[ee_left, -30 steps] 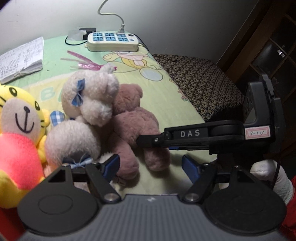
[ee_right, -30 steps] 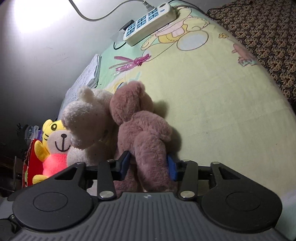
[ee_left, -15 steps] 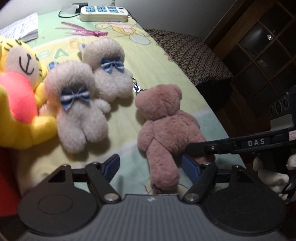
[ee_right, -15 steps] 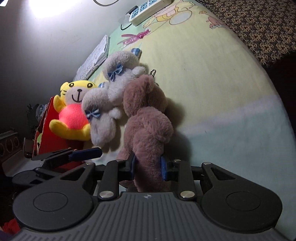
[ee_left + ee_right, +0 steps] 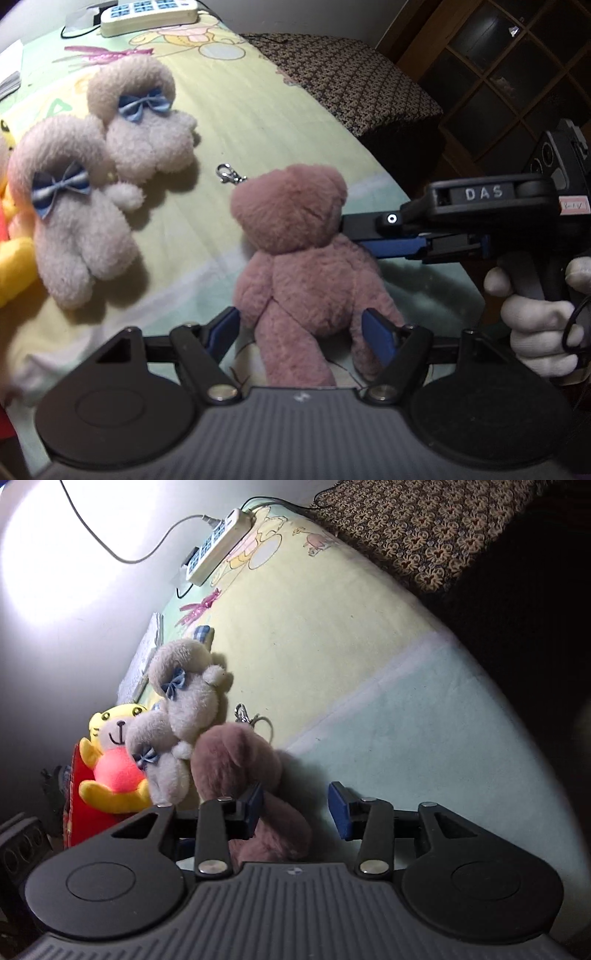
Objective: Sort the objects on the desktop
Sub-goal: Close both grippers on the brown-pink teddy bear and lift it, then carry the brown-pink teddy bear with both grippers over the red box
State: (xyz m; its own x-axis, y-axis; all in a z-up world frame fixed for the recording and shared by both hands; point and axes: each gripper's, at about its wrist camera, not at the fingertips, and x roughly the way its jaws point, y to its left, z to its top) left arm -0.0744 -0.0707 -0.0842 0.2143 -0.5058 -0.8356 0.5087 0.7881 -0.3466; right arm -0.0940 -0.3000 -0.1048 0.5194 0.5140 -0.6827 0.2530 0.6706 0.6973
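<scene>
Fingers of both grippers, left [image 5: 301, 332] and right [image 5: 295, 808], spread wide around pink bear [image 5: 306, 266].

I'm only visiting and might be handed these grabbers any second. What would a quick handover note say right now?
Left claw: open, with the legs of the pink-brown plush teddy bear between its fingers, not gripped.
Right claw: open beside the bear; one pad touches the fur and the other is clear of it.
The bear lies on the cartoon-printed cloth, apart from the two cream fluffy plush toys with blue bows. These lie side by side next to the yellow tiger plush toy.
Done: the bear is set down by itself.
Left: probably back both claws away, then sort whatever remains.
</scene>
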